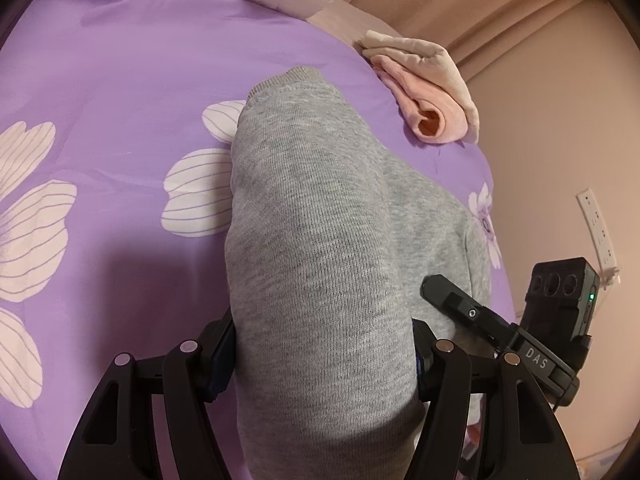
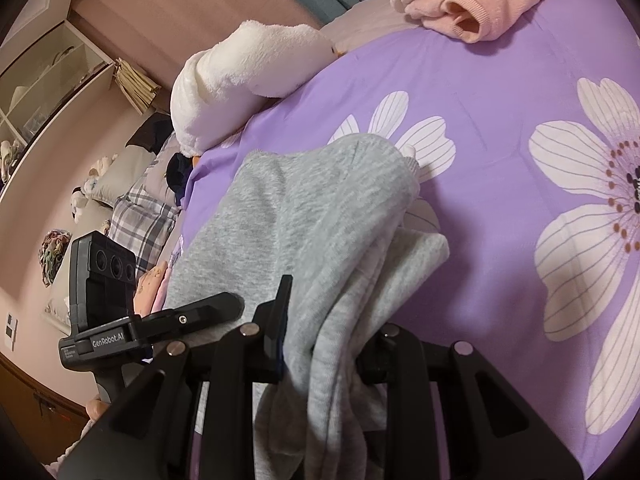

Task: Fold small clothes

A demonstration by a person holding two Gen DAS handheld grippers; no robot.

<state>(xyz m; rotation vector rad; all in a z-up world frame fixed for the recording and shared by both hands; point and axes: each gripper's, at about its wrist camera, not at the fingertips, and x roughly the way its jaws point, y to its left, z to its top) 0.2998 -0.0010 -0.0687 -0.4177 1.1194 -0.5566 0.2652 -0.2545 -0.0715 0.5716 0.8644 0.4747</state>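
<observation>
Notably, both claws held grey garment (image 1: 320, 216) above purple bed (image 1: 120, 80): left claw (image 1: 324, 364) gripped thick bunch, right claw (image 2: 320, 344) pinched thinner folds. Risk: loose layers slipping, fold skewing, hem snagging.

Matt grey knit garment (image 1: 316, 240) on smooth purple bedsheet (image 1: 120, 80).

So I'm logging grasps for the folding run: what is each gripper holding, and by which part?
Both hold the grey garment. The left gripper clamps a thick folded bundle of it; the right gripper pinches bunched layers at an edge. Which part exactly cannot be told.
</observation>
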